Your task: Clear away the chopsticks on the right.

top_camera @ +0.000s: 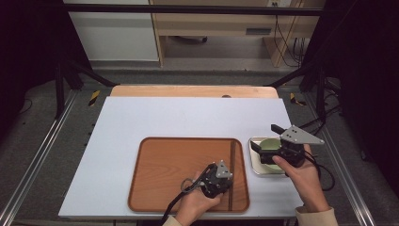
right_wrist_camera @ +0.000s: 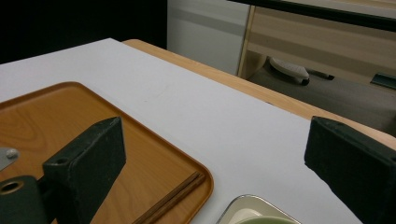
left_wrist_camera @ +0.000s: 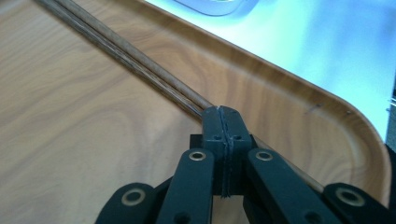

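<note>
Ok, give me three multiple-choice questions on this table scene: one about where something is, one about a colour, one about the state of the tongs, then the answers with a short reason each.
1. Where do the chopsticks lie?
A. along the right side of the wooden tray
B. in the bowl
C. on the white tabletop

2. What colour is the bowl in the small pale dish?
A. red
B. green
C. blue

3. How do the right tongs stand?
A. shut on the bowl
B. shut on nothing
C. open

Answers:
1 A, the high view shows them by the tray's right rim.
2 B, its rim looks pale green.
3 C, the right gripper view shows a wide gap between the jaws.
</note>
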